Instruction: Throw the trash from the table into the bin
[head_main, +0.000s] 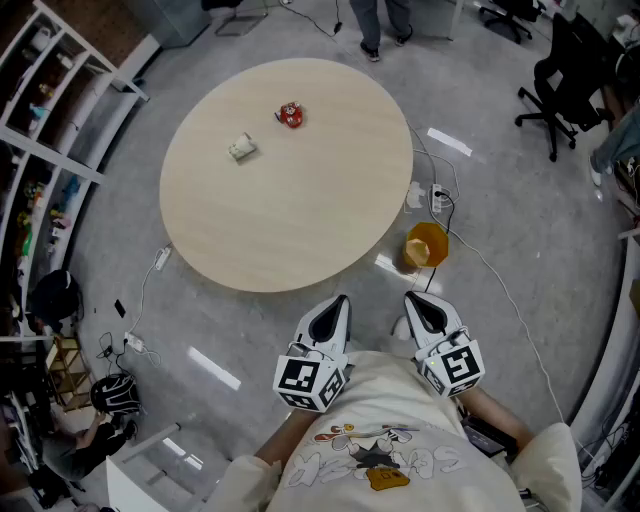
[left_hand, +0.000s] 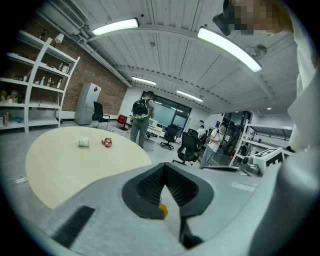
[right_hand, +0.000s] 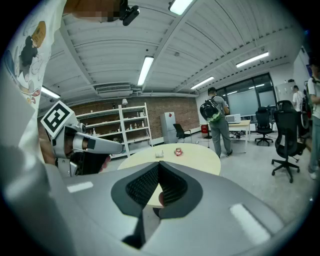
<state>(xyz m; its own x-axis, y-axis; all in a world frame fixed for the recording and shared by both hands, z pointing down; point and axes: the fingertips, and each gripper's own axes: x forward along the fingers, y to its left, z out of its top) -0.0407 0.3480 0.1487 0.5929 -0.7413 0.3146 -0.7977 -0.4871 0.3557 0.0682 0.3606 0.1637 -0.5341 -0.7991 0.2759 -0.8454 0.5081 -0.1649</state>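
At the near edge of the round pale-wood tabletop (head_main: 290, 230), both tools are held close to the person's body, well apart from the trash. The left tool (head_main: 338, 303) has its jaws pressed together with nothing between them. The right tool (head_main: 415, 300) is likewise closed and empty.

Judgement: the step in hand is the first reach. A tool should be opened before it nears an item, brought in low over the surface, and closed squarely across the item's bulk, since both pieces look light and liable to skid.

The crumpled red wrapper (head_main: 290, 116) lies on the far part of the tabletop. The crumpled whitish paper scrap (head_main: 241, 149) lies near it, to its left. The orange open-topped bin (head_main: 426, 246) stands on the floor beside the tabletop's right edge.
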